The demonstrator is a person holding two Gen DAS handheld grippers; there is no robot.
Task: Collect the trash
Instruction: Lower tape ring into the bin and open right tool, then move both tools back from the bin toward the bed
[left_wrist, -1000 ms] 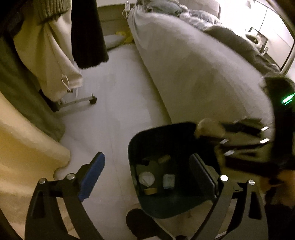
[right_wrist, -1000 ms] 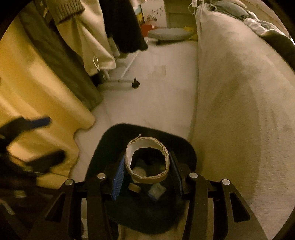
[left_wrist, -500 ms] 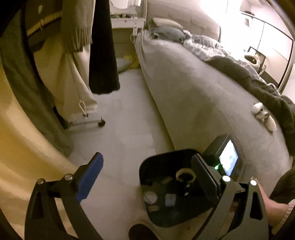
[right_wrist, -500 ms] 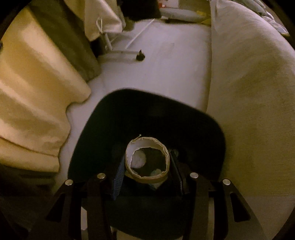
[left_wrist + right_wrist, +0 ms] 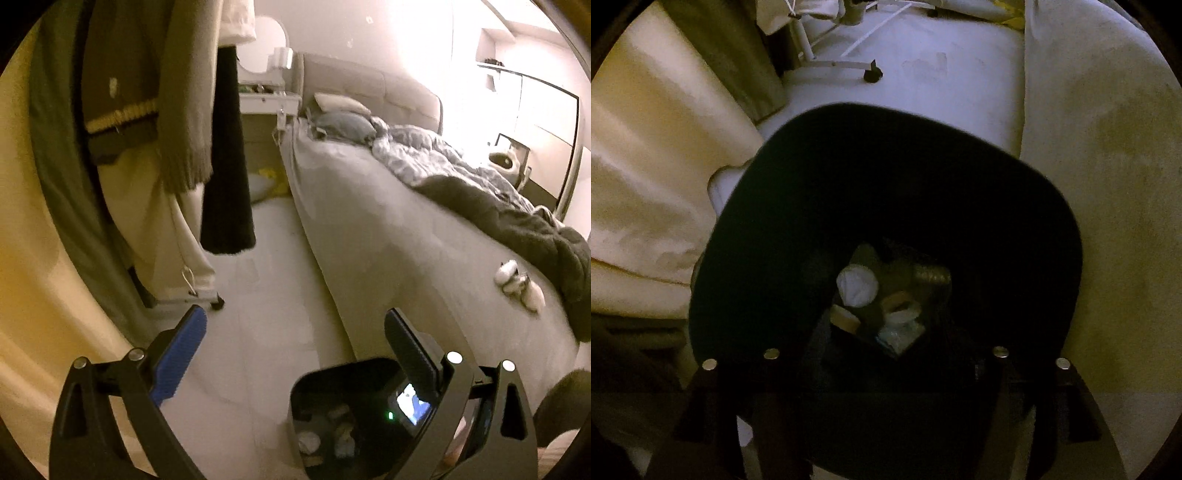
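Two hand-held grippers appear, one per view. At the lower edge of the left wrist view, the left hand-held gripper (image 5: 291, 354) has its fingers wide apart with nothing between them: one finger carries a ribbed blue pad (image 5: 180, 356), the other looks plain black. Behind its right finger, at lower centre, sits a dark, smooth-walled trash bin (image 5: 314, 391) on the pale floor (image 5: 266, 295), just beside the edge of a grey fabric-covered bed (image 5: 388, 240). A small lit screen (image 5: 412, 402) shows over the bin's opening. On the bed lie a rumpled patterned duvet (image 5: 424, 155), a dark fuzzy blanket (image 5: 517, 221), two pillows near the headboard, and a small cluster of white crumpled wads (image 5: 517, 284) at the right. Hanging clothes (image 5: 177, 110) fill the upper left, including a knitted piece with a fringed hem.

The right wrist view looks straight down into the bin (image 5: 812, 184), which fills the centre. The right hand-held gripper (image 5: 886, 354) is almost lost in shadow at the bottom; its four bright rivets sit widely spaced, the fingers seem spread, and nothing shows between them. At the bottom of the bin lies the trash: a white crumpled ball (image 5: 857, 285), a cardboard tape ring (image 5: 901, 306), a tan block (image 5: 844, 319), a pale blue wrapper (image 5: 899, 336) and a dull ridged roll (image 5: 932, 275). Cream curtain folds (image 5: 646, 166) hang at the left.
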